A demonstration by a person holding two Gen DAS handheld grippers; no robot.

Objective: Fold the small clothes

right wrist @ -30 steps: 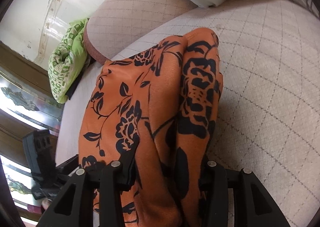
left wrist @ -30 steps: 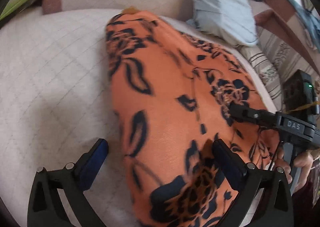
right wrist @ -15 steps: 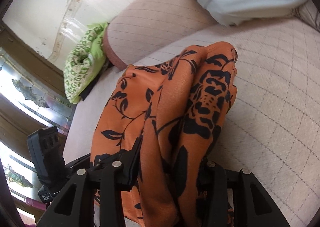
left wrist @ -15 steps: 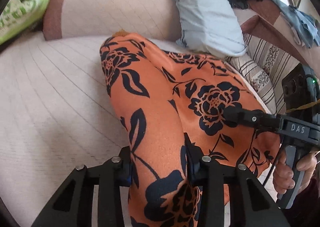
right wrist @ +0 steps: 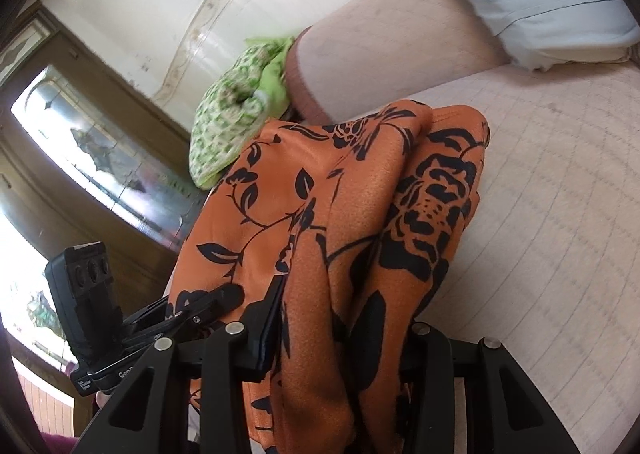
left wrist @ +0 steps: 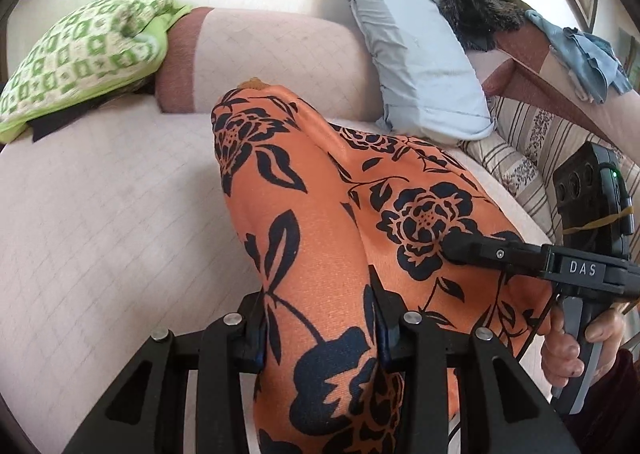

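Gripping the orange cloth (left wrist: pixel 320 254), my left gripper (left wrist: pixel 320 328) and right gripper (right wrist: pixel 344 338) both pinch its near edge above the bed (left wrist: pixel 100 214). Behind the cloth lie a grey pillow (left wrist: pixel 416 66) and green cushion (left wrist: pixel 80 58).

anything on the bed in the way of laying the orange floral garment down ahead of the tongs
Nothing visible. Both tongs, left and right, grip the orange garment, and the quilted bed surface ahead shows nothing on it.
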